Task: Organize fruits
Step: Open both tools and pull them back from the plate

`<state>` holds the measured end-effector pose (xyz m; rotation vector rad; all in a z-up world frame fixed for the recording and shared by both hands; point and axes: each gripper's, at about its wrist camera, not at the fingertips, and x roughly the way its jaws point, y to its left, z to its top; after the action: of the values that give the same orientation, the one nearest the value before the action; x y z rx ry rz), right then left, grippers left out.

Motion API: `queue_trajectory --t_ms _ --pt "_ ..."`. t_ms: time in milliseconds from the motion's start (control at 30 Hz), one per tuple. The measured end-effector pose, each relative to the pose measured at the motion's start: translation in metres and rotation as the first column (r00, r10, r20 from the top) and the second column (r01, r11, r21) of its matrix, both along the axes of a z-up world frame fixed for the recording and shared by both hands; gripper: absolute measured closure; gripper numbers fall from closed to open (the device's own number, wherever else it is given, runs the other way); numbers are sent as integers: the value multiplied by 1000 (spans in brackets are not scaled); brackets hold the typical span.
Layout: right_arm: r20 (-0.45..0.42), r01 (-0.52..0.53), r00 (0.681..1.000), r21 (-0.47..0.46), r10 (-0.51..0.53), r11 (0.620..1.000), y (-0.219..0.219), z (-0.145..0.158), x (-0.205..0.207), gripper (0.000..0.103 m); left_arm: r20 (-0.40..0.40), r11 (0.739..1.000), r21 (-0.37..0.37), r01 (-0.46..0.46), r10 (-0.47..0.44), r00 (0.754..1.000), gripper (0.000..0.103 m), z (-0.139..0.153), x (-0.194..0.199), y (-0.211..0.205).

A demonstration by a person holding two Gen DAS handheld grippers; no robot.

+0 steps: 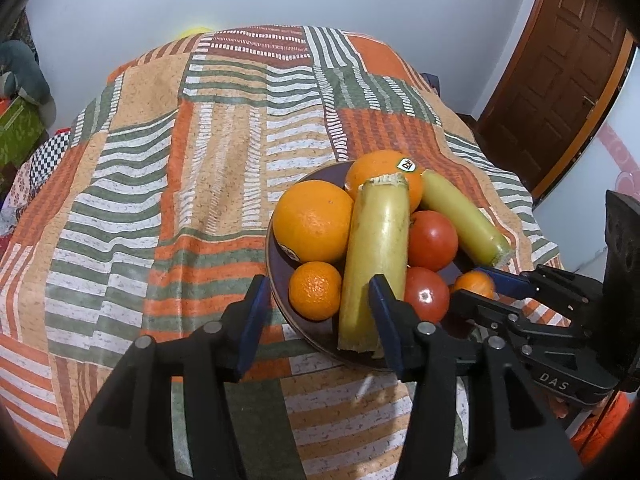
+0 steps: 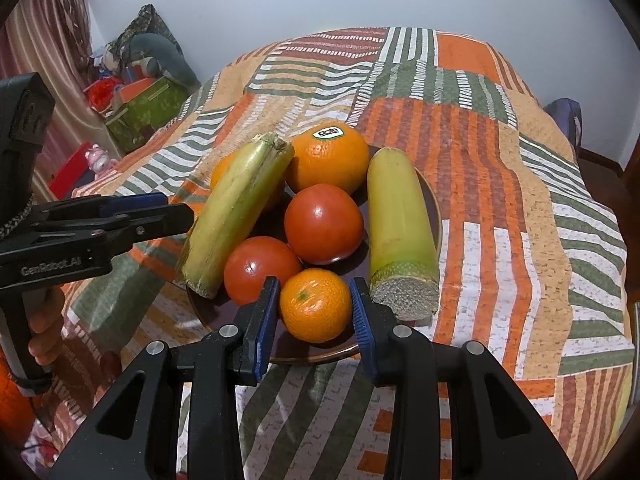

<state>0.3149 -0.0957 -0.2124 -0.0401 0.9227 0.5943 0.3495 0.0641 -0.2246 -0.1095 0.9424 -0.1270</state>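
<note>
With every fruit heaped on the plate (image 2: 436, 216), the right hand-held gripper (image 2: 314, 306) clamps a mandarin (image 2: 315, 304) to settle it, the left hand-held gripper (image 1: 316, 312) standing apart, empty.

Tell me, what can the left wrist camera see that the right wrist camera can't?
Only the left wrist view shows the door and a loose mandarin beside the cane. Only the right wrist view shows the curtain, a pink toy and the hand holding the left gripper. Both show the plate, two canes, two tomatoes, two oranges, the gripped mandarin and the striped cloth.
</note>
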Motion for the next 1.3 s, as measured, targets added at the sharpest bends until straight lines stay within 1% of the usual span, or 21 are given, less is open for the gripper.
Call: queue_trajectory --t_ms 33,100,200,267,400,533,767,833,933,1100,1200,1300 --pt "-3 -1 1000 -3 1 1000 0 0 0 67 2 1000 5 0 0 1000 52 1 -2 0" --pt "-9 -10 1000 -2 10 1000 2 2 -1 56 4 1000 6 -3 3 1000 52 4 -5 0" --pt "20 -13 1000 -17 14 1000 3 7 -7 49 11 1000 8 -9 9 1000 52 10 -11 2" --pt "54 -13 998 -39 15 999 5 13 -13 48 15 1000 8 -13 13 1000 52 14 -17 4" --pt "75 -12 997 -33 15 999 2 24 -19 47 25 1000 22 -15 15 1000 51 24 -30 5" --pt "97 -1 995 -25 3 1000 -3 37 -27 47 46 999 47 -19 17 999 41 38 -45 5" --pt "133 21 991 -18 -18 1000 -11 57 -45 47 81 998 52 -34 30 996 32 62 -75 8" --pt "135 24 991 -15 -21 1000 -14 60 -50 47 89 998 57 -41 36 995 25 68 -83 9" --pt "136 29 990 -2 -28 1000 -17 65 -60 45 93 997 62 -40 34 995 24 76 -97 12" --pt "133 34 991 8 -34 999 -22 68 -74 44 81 996 72 -44 38 996 23 83 -120 18" --pt "121 36 992 6 -37 999 -23 66 -82 44 55 997 56 -46 43 998 23 80 -133 21" --pt "104 39 994 6 -39 999 -24 62 -93 44 40 997 71 -44 41 998 23 73 -147 20"
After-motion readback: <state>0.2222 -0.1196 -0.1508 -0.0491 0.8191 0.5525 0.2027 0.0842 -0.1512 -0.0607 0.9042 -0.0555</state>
